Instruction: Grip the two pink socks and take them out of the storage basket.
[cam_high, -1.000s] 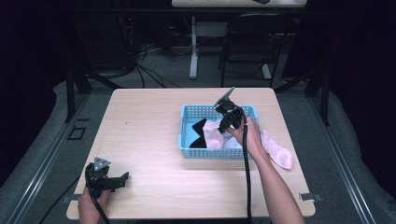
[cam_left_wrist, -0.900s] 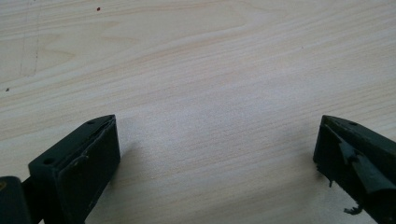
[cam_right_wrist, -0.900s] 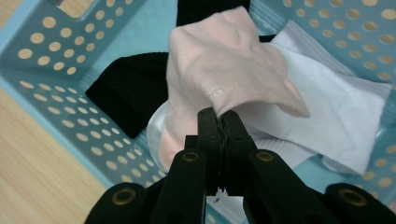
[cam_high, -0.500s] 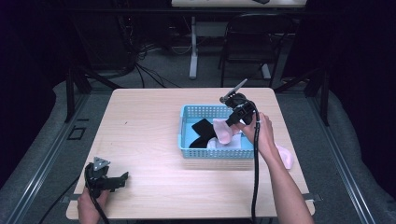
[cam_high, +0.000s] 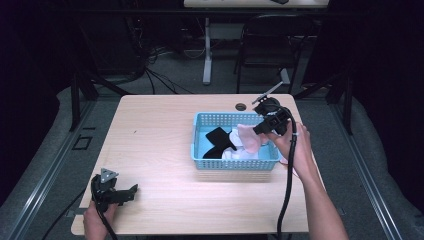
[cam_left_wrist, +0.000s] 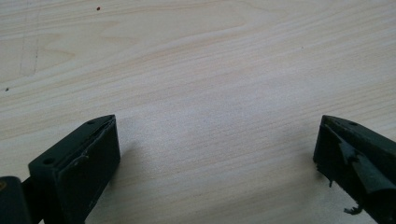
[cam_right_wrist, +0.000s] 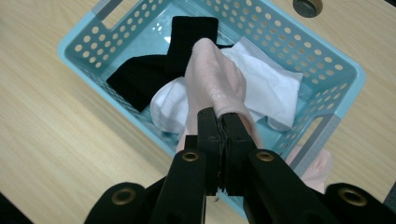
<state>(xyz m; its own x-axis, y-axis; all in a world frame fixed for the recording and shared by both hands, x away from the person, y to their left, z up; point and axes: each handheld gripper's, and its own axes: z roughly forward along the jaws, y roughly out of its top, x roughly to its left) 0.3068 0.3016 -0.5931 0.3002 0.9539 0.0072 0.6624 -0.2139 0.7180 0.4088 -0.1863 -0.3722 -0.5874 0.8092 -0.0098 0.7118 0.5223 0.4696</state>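
Note:
A light blue plastic basket (cam_high: 235, 163) (cam_right_wrist: 299, 49) stands on the right half of the wooden table. Inside it lie a black sock (cam_high: 218, 138) (cam_right_wrist: 144, 74) and a white sock (cam_high: 237, 153) (cam_right_wrist: 273, 86). My right gripper (cam_high: 260, 131) (cam_right_wrist: 225, 122) hovers over the basket's right side, shut on a pale pink sock (cam_high: 248, 137) (cam_right_wrist: 212, 88) that hangs down into the basket. Another pink piece (cam_right_wrist: 317, 169) lies outside the basket's right wall. My left gripper (cam_high: 131, 190) (cam_left_wrist: 217, 154) rests at the table's near left corner, open, with bare wood between its jaws.
The table (cam_high: 155, 135) has a round cable hole (cam_high: 241, 106) (cam_right_wrist: 307, 5) behind the basket. A black chair (cam_high: 265, 45) and a desk leg (cam_high: 207, 55) stand on the floor beyond the far edge. Cables trail from both grippers toward the near edge.
My right gripper has risen and moved to the right over the basket, lifting the pink sock with it. The left gripper has stayed where it was.

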